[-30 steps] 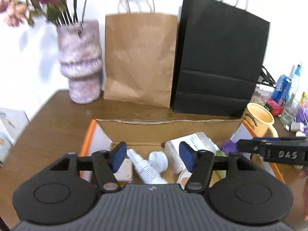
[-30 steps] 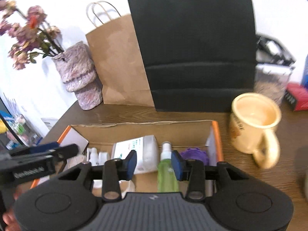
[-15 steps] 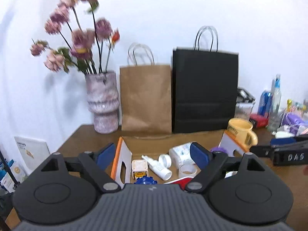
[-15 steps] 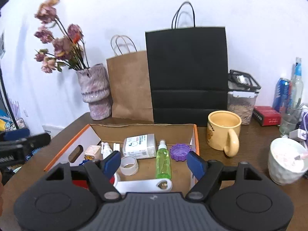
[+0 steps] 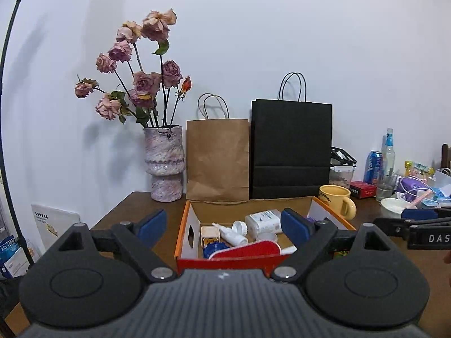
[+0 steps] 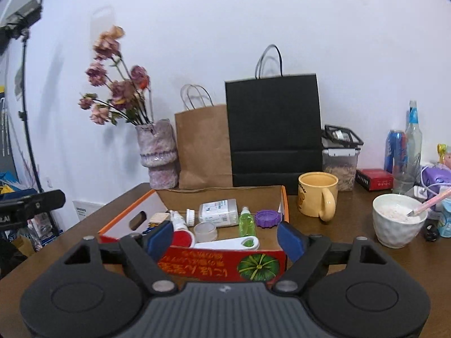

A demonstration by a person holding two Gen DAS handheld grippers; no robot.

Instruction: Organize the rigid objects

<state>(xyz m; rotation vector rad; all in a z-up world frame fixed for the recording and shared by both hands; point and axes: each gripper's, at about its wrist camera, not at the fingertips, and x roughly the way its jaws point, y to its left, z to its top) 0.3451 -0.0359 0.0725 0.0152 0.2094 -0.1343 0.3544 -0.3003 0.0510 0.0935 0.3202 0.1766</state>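
Note:
An open cardboard box (image 6: 220, 263) with orange rims and a red front stands on the brown table, also in the left wrist view (image 5: 184, 225). Inside lie a white rectangular container (image 6: 217, 212), a green spray bottle (image 6: 247, 221), a purple lid (image 6: 267, 218), a white spray bottle (image 6: 177, 219), a tape roll (image 6: 206, 231), a red and white tool (image 6: 228, 243) and a small blue item (image 5: 212, 249). My left gripper (image 5: 222, 224) is open and empty, held back from the box. My right gripper (image 6: 225, 238) is open and empty, in front of the box.
A vase of dried roses (image 5: 163, 166), a brown paper bag (image 5: 217, 159) and a black paper bag (image 5: 291, 149) stand behind the box. A yellow mug (image 6: 318, 195), a white bowl (image 6: 397, 219), bottles, a can and clutter sit at the right.
Both grippers have pulled back and up from over the box, and both have opened wider. The objects stay in the box.

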